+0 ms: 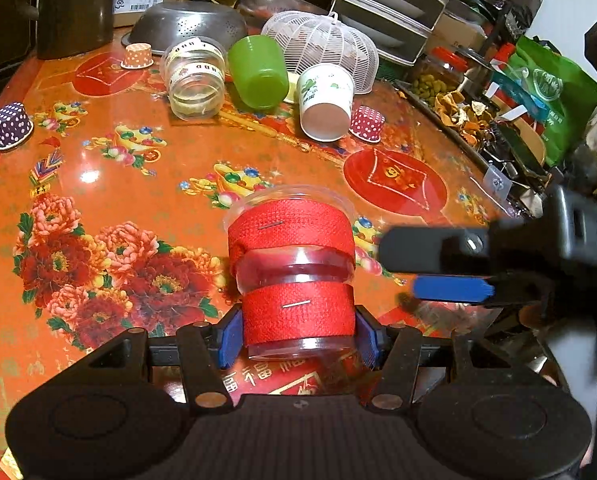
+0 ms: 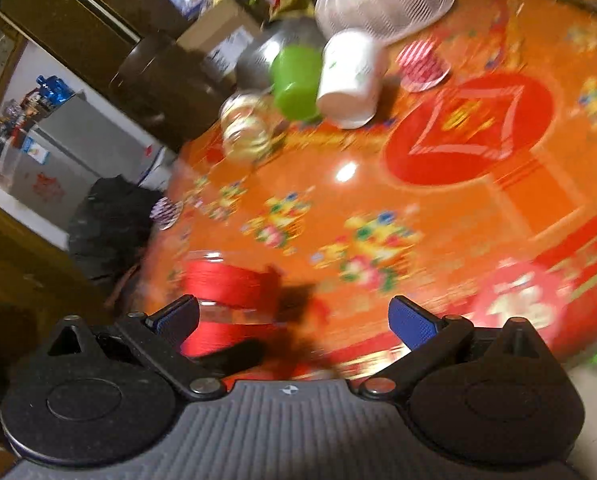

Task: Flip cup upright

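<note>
Low in the left wrist frame, your left gripper (image 1: pixel 298 340) was clamped on the base end of the clear cup (image 1: pixel 292 264) with red bands, its rim pointing away over the orange table (image 1: pixel 138 184). Your right gripper (image 2: pixel 294 320) stood wide and empty beside it at right. You seemed mid-flip; next, tilt the rim skyward and set the base down. Farther back lay a green cup (image 1: pixel 260 72) and paper cup (image 1: pixel 326 100).
</note>
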`<state>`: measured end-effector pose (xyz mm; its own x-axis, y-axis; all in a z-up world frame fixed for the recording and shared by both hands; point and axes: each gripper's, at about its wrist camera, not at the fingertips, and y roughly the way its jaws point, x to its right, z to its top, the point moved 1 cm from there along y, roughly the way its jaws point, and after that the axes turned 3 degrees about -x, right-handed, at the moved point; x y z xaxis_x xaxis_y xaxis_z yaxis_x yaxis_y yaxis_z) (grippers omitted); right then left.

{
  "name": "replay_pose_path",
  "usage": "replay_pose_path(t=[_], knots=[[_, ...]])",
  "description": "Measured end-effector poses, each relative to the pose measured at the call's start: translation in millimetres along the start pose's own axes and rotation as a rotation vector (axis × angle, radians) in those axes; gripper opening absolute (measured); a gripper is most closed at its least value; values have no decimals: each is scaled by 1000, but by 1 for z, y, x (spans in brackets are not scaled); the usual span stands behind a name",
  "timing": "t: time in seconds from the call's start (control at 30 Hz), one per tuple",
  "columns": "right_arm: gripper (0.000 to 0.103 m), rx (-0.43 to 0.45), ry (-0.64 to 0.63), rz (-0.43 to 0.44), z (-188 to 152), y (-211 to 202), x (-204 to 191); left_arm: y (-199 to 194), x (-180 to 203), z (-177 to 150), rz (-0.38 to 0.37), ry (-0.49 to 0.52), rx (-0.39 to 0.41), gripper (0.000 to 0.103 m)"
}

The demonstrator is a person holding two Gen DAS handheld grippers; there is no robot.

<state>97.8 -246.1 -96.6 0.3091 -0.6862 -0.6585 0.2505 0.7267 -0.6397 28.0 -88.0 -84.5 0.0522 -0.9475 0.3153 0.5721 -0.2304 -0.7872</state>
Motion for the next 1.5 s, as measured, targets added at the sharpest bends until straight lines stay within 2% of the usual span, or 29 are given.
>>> replay_pose_path(t=[0.13, 0.27, 0.47, 0.8, 1.1, 1.17, 1.2, 1.27, 1.4, 1.5], knots=[[102, -90, 14, 15, 9, 20, -18, 0, -2, 0, -15, -12, 2, 60], [102, -150, 8, -22, 18, 41, -27, 0, -4, -2, -41, -18, 0, 60], [91, -182, -6, -59, 22, 52, -34, 0, -8, -2, -65, -25, -6, 60], [76, -182, -20, -114, 31, 56, -36, 1, -9, -2, -79, -30, -10, 60], [72, -181, -22, -108, 30, 55, -36, 1, -8, -2, -71, -23, -8, 60], [72, -182, -20, -105, 29, 55, -36, 1, -8, -3, -77, -16, -7, 63], [71, -182, -21, -105, 29, 55, -37, 0, -8, -4, -88, -15, -11, 69], [69, -183, -20, -102, 29, 55, -37, -3, -8, -6, -120, -7, -17, 75], [69, -184, -17, -99, 29, 56, -37, -17, -7, -16, -84, 63, 1, 75], [69, -183, -18, -99, 28, 56, -37, -36, -17, -24, -87, 73, 41, 75]])
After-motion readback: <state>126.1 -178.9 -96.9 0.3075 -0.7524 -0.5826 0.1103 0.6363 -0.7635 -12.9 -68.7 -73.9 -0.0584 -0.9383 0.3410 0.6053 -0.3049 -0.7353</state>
